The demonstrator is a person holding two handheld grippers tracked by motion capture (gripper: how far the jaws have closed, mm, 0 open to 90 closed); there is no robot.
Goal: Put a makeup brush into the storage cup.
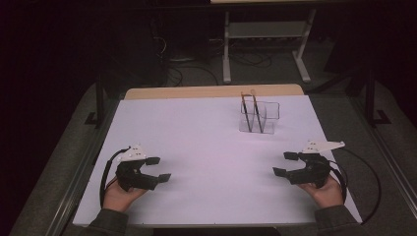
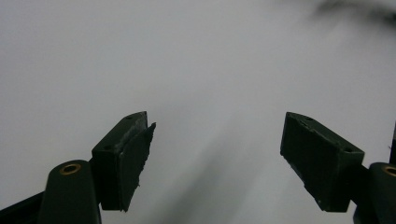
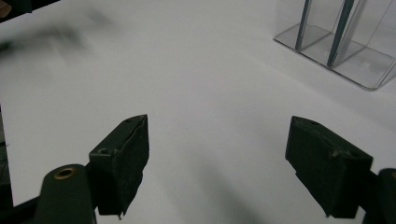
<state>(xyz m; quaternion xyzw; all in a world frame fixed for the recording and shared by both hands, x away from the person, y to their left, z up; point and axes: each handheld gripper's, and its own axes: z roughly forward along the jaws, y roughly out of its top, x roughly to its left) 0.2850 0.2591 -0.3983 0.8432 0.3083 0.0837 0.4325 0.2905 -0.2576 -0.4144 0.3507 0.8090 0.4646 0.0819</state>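
Observation:
A clear plastic holder (image 1: pixel 259 117) with compartments stands on the white table (image 1: pixel 206 147) toward the back right of centre. Two dark pencils (image 1: pixel 250 109) with orange tops lean upright in it. In the right gripper view the holder (image 3: pixel 341 46) sits at the top right with the two pencils (image 3: pixel 340 32) in separate compartments. My left gripper (image 1: pixel 160 168) rests at the front left, held by a hand, jaws open with nothing between them (image 2: pixel 217 163). My right gripper (image 1: pixel 285 163) rests at the front right, open and empty (image 3: pixel 217 163).
A wooden table edge (image 1: pixel 211 91) shows behind the white sheet. Beyond it on the dark floor are a grey metal frame (image 1: pixel 265 44) and loose cables (image 1: pixel 192 73). Dark rails run along both table sides.

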